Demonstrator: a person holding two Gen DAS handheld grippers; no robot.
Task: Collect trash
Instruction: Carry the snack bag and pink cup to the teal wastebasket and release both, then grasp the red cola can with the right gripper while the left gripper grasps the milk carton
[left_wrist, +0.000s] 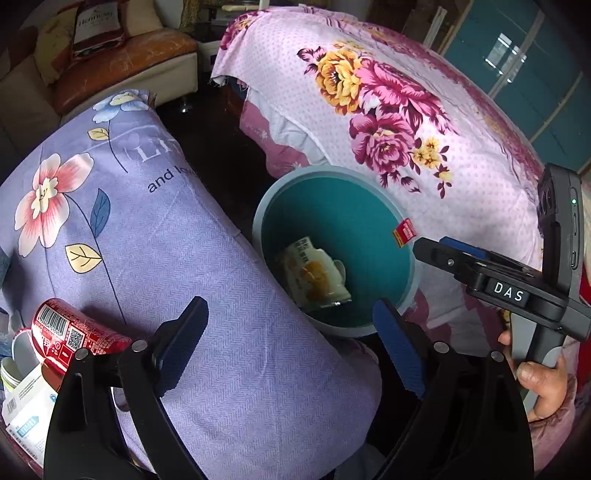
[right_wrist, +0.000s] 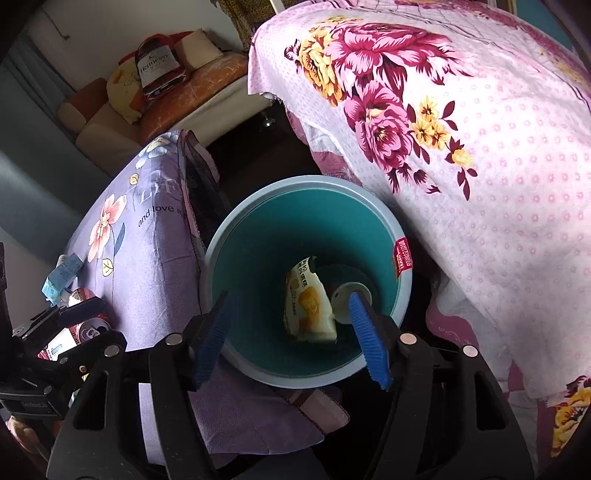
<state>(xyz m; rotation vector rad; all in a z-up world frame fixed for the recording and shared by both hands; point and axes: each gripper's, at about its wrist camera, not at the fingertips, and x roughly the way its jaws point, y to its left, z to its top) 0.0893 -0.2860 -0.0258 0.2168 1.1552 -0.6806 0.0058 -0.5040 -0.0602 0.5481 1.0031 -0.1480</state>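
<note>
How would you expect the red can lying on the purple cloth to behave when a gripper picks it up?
The red can lies on its side, so a nudge would probably roll it. It looks like thin metal, likely light and easily dented. Its glossy wall may slip between the pads.

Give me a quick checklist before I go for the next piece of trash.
1. Right gripper empty, jaws apart over the bin: ok.
2. Left gripper empty, jaws apart: ok.
3. Wrapper and white cup inside bin: ok.
4. Red can within view on the purple cloth, lying on its side: ok.
5. Paper box beside can reachable: cannot tell.
</note>
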